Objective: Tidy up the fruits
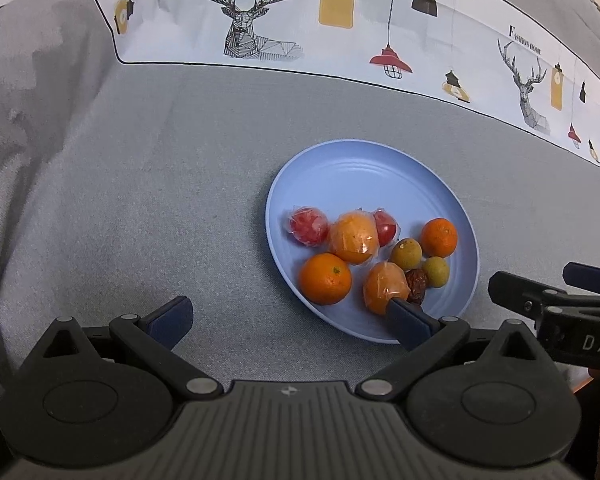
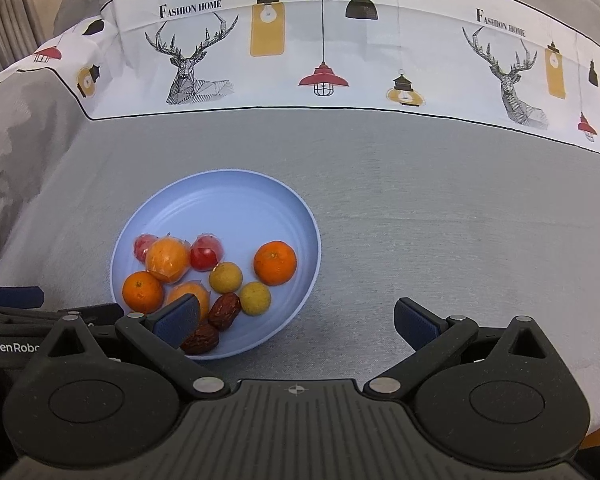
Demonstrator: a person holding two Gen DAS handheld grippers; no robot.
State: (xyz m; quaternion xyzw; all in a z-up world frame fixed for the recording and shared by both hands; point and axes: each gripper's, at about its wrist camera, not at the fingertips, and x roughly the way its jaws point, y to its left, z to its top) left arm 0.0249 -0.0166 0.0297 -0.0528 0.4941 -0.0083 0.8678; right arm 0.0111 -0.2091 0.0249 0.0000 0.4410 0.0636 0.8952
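A pale blue plate (image 1: 364, 168) (image 2: 236, 204) on the grey cloth holds all the fruit: two bare oranges (image 1: 325, 279) (image 2: 275, 262), two plastic-wrapped oranges (image 1: 354, 236) (image 2: 167, 260), two wrapped red tomatoes (image 1: 308, 225) (image 2: 205, 252), two small yellow-green fruits (image 1: 405, 254) (image 2: 225, 277) and brown dates (image 1: 416, 282) (image 2: 225, 311). My left gripper (image 1: 290, 322) is open and empty, low at the plate's near-left rim. My right gripper (image 2: 296, 320) is open and empty at the plate's near-right rim, its left finger over the plate edge.
The grey tablecloth (image 1: 140, 200) (image 2: 440, 240) has a white printed border with deer and lamps (image 1: 260, 20) (image 2: 300, 60) along the far side. The right gripper shows at the left wrist view's right edge (image 1: 556, 308); the left gripper shows at the right wrist view's left edge (image 2: 20, 312).
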